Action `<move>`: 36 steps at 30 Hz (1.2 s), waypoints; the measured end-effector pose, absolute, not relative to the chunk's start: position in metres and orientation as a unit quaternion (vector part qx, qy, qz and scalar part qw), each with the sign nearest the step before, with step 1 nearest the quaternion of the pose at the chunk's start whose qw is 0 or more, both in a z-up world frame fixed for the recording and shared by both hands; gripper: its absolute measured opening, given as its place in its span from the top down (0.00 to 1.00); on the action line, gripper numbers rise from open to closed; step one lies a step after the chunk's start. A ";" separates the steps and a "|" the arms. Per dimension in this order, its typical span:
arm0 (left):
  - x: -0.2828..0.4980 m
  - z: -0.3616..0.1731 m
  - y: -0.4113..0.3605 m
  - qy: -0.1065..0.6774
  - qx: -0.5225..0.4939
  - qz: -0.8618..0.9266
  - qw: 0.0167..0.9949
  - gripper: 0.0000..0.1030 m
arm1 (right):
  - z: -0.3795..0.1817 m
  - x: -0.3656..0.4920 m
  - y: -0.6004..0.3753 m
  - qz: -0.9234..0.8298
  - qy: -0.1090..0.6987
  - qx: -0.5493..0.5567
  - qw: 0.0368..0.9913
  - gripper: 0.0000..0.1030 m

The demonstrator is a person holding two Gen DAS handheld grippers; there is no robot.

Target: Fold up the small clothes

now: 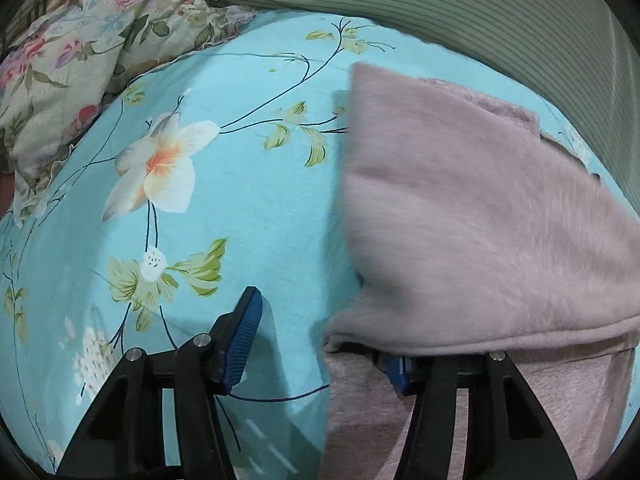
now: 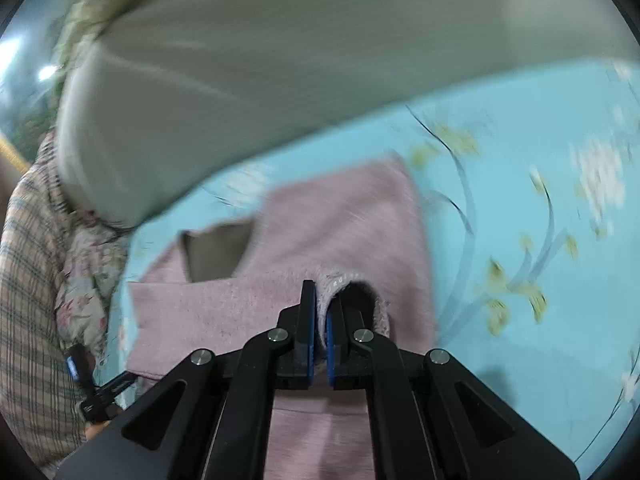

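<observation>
The pink garment [image 1: 472,240] is a small fuzzy piece in dusty pink, lying on a bed covered by a turquoise floral sheet [image 1: 248,208]. In the left wrist view it fills the right side, one layer folded over another, with a thick rolled hem running across just above the left tool [image 1: 324,344]. That tool stands wide open: its left blue pad [image 1: 244,340] is over bare sheet, while the right pad is largely tucked under the hem of the cloth. A floral pillow [image 1: 80,56] sits at the far left, and a ribbed grey-green cushion [image 1: 480,20] borders the far edge of the bed.

In the right wrist view, which is blurred, the pink garment [image 2: 340,232] lies spread on the sheet [image 2: 540,200] ahead of the right tool [image 2: 319,320]. Its blue pads are closed on a bunched edge of the garment, probably a cuff or hem, which loops up just right of the fingers. A grey inner lining shows at an opening on the garment's left.
</observation>
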State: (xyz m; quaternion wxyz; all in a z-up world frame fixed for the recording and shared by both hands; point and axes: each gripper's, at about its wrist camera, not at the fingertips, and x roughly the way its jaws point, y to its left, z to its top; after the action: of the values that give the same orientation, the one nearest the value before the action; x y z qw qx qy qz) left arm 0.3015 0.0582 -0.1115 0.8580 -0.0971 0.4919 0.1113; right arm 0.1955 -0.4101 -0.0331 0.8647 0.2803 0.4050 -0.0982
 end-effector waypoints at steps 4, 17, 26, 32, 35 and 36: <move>0.299 -0.108 0.057 0.488 -0.090 0.114 0.861 0.56 | -0.047 0.195 -0.406 -0.104 0.420 0.276 0.858 0.95; 0.280 -0.108 0.062 0.484 -0.117 0.113 0.860 0.72 | -0.054 0.188 -0.410 -0.122 0.440 0.247 0.855 0.95; 0.288 -0.112 0.067 0.493 -0.105 0.100 0.858 0.70 | -0.015 0.167 -0.401 -0.225 0.409 0.199 0.862 0.89; 0.289 -0.114 0.062 0.496 -0.099 0.111 0.856 0.69 | -0.056 0.213 -0.351 -0.049 0.484 0.185 0.854 0.71; 0.290 -0.115 0.064 0.498 -0.107 0.116 0.853 0.67 | -0.083 0.214 -0.372 -0.119 0.510 0.184 0.832 0.80; 0.290 -0.115 0.065 0.498 -0.111 0.117 0.852 0.66 | -0.083 0.207 -0.383 -0.120 0.497 0.217 0.832 0.82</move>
State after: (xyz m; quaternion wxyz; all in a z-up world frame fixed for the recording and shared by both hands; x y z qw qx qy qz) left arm 0.2896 0.0652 -0.1151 0.8520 -0.1111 0.4981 0.1166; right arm 0.2071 -0.3831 -0.0833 0.8318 0.2167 0.4968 -0.1200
